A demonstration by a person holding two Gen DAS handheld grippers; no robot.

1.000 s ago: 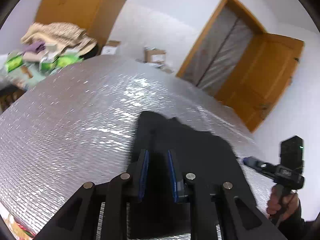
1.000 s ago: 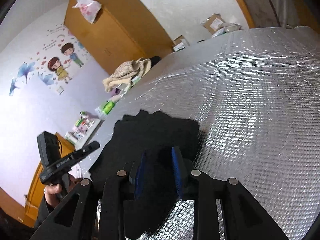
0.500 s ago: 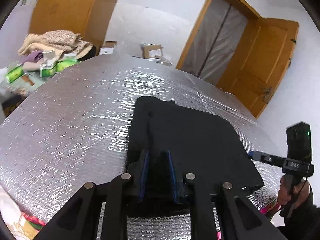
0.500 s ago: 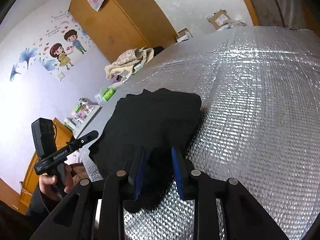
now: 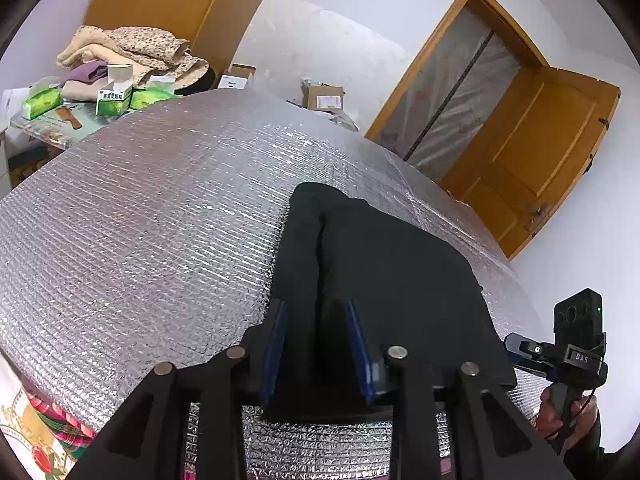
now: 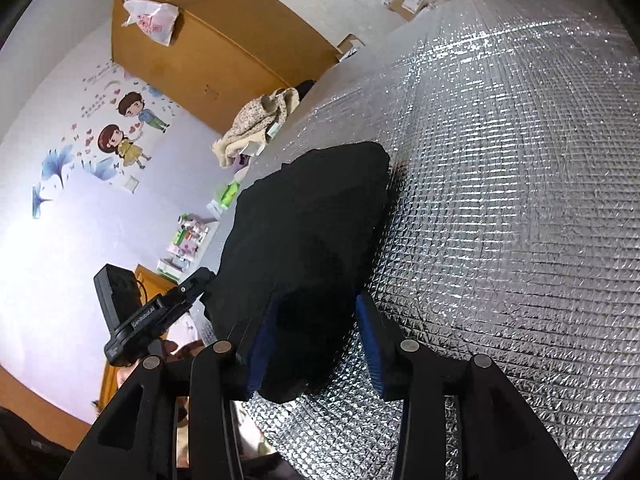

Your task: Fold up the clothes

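Note:
A black garment (image 5: 392,272) lies folded and flat on the silver foil table cover (image 5: 140,220). Its near edge sits between the blue pads of my left gripper (image 5: 316,308), whose jaws are opening and stand clear of the cloth. In the right wrist view the same garment (image 6: 312,216) reaches back between the pads of my right gripper (image 6: 318,300), which is opening too, with a gap on both sides of the fabric. Each view shows the other hand-held gripper at the edge: the right one (image 5: 568,344) and the left one (image 6: 160,308).
A heap of beige clothes (image 5: 132,48) and green boxes (image 5: 114,98) sit on a side table at the far left. Cardboard boxes (image 5: 322,96) stand beyond the foil table. A wooden door (image 5: 540,152) is at the right, a wardrobe (image 6: 208,52) at the back.
Both grippers sank toward the table with the garment's near edge, and the cloth settled flat. Both pairs of jaws, closed on the fabric before, have spread apart.

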